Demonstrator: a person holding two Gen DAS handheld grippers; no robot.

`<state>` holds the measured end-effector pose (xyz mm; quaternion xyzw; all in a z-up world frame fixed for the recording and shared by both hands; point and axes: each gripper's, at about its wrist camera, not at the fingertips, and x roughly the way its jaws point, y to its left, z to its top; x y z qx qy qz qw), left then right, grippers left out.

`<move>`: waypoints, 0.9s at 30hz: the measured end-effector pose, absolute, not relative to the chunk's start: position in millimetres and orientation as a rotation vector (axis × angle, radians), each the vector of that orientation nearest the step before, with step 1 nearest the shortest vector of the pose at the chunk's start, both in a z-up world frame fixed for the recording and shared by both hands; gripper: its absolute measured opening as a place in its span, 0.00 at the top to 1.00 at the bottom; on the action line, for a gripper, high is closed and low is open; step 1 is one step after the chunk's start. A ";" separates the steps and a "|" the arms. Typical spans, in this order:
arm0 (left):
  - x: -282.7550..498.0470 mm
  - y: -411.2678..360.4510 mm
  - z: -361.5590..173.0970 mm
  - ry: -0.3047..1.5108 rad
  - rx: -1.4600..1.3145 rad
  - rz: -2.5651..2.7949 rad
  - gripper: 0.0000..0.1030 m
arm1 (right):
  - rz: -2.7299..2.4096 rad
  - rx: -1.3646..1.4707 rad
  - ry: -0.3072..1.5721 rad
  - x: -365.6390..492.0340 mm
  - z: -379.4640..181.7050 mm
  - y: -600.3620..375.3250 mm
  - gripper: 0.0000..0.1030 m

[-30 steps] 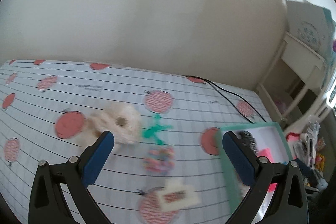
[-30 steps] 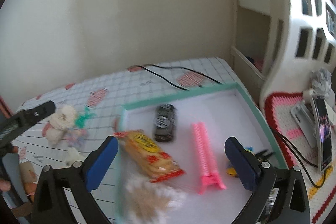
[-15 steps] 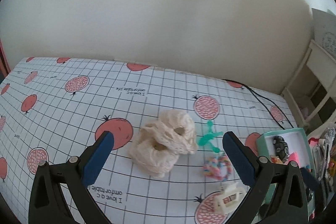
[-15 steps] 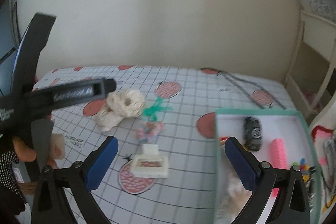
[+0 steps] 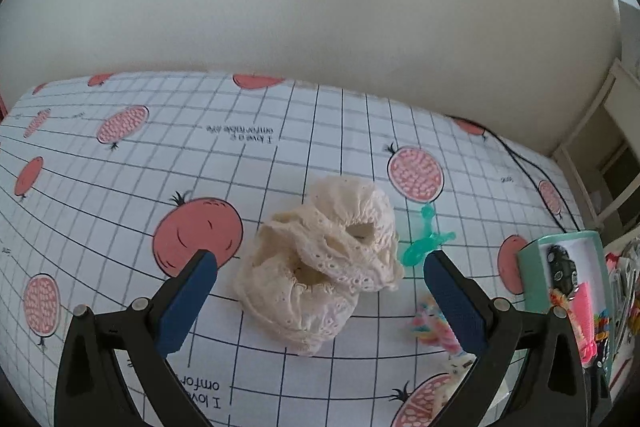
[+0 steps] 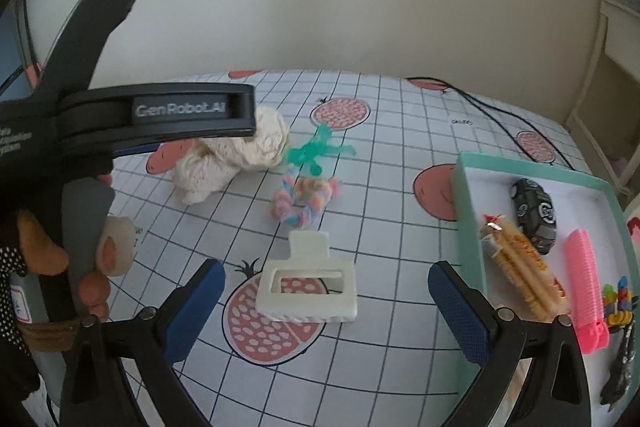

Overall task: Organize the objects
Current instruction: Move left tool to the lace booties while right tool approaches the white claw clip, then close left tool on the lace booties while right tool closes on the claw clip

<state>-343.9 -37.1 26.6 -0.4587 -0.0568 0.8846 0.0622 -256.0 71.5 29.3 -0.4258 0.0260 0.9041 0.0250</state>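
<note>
Teal tray holds a black toy car, snack packet and pink comb. White hair claw lies just left of the tray. Left gripper and right gripper both gape wide, empty.

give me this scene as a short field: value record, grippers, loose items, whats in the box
left gripper: open, empty, aimed at the cream lace scrunchies
right gripper: open, empty, white hair claw clip between its fingers
loose on tablecloth: scrunchies, teal plastic piece, pastel braided ring, claw clip
teal box: black toy car, snack packet, pink comb clip
</note>
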 end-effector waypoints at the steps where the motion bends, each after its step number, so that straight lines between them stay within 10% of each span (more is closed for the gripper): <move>1: -345.6 -37.3 25.0 -0.166 -1.395 2.672 0.00 | 2.791 -1.322 0.069 -256.5 26.6 70.2 0.00; 27: -350.2 -30.3 4.3 -0.142 -1.419 2.635 0.12 | 2.757 -1.343 0.042 -256.8 17.9 71.7 0.09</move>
